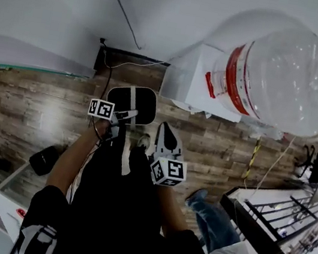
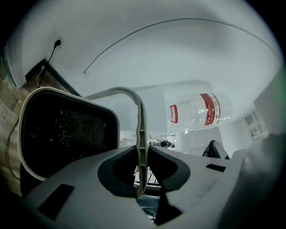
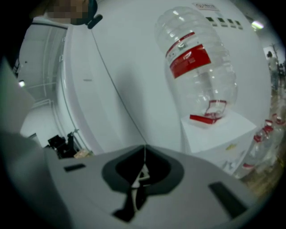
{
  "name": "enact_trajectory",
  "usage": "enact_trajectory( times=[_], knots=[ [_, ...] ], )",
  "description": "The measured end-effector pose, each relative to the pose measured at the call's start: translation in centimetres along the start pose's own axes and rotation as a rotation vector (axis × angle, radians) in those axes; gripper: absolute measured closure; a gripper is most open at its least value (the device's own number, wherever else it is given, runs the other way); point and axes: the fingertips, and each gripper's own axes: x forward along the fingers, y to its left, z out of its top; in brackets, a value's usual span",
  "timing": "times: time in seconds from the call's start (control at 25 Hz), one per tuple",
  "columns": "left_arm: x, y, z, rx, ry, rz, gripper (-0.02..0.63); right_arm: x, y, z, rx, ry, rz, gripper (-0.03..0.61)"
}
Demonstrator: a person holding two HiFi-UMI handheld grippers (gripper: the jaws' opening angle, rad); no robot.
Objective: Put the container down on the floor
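Left hand-held gripper [image 2: 141,156] clamps container [image 2: 67,134] handle [image 2: 141,120] over open floor [image 1: 34,107].

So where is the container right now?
Head view, just left of centre: the container is held over the wooden floor, its handle clamped in the left gripper, with the big water bottle up to its right.

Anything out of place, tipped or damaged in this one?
Nothing stands out. The container is held by its handle in the left tongs over the wooden floor and looks intact. The big water bottle sits neck-down on its white dispenser, as normal. No spills are visible.
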Motion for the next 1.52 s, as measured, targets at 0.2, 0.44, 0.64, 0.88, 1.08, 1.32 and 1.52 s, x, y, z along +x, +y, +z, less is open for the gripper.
enact_trajectory(
  times=[0.2,0.44,0.64,0.88,1.08,1.32,1.52],
  knots=[
    [1.7,4.0,3.1,0.045,0.040,0.046,0.517,4.1,-0.9,-1.0,0.007,0.016,-0.014,0.545],
    [4.4,9.8,7.6,0.080,0.071,0.078,0.517,9.4,-3.0,-3.5,0.032,0.034,-0.025,0.545],
    [6.1,13.2,9.8,0.100,0.085,0.085,0.517,12.0,-5.1,-6.8,0.030,0.024,-0.085,0.545],
    [8.8,17.7,12.0,0.087,0.091,0.091,0.515,16.4,-7.4,-9.9,0.067,0.080,-0.133,0.545],
    [11.3,21.1,13.0,0.079,0.112,0.108,0.515,18.2,-9.2,-12.2,0.090,0.105,-0.165,0.545],
    [13.2,24.2,13.7,0.087,0.126,0.134,0.515,19.7,-10.3,-15.3,0.096,0.119,-0.173,0.545],
    [14.8,26.5,13.8,0.088,0.133,0.161,0.514,20.6,-11.4,-17.6,0.095,0.144,-0.178,0.545]
  ],
)
